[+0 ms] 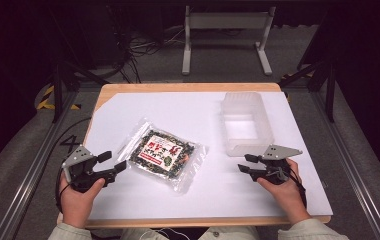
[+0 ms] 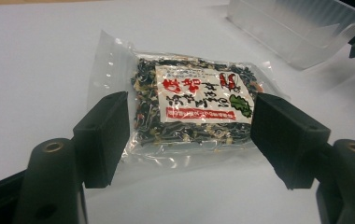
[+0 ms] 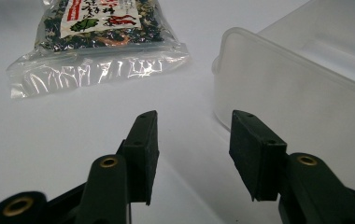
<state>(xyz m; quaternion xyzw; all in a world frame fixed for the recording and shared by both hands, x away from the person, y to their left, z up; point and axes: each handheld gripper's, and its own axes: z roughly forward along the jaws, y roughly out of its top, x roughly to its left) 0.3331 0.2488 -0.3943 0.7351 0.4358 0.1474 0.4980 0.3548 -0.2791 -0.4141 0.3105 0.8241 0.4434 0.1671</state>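
Observation:
A clear plastic bag of dark dried flakes with a white and red label (image 1: 164, 153) lies flat on the white table, left of centre. My left gripper (image 1: 112, 161) stands open just left of the bag, its jaws pointing at it; in the left gripper view the bag (image 2: 192, 107) lies just beyond the wide-apart jaws, not touched. My right gripper (image 1: 246, 163) is open on the right side, near the front corner of a translucent plastic tub (image 1: 245, 122). In the right gripper view the tub (image 3: 301, 88) rises at the right and the bag (image 3: 96, 42) lies at the upper left.
The white sheet (image 1: 143, 200) covers a wooden tabletop whose edge (image 1: 188, 87) shows at the back. A metal stand (image 1: 225, 37) and cables are on the floor behind. Dark frame rails run along both sides of the table.

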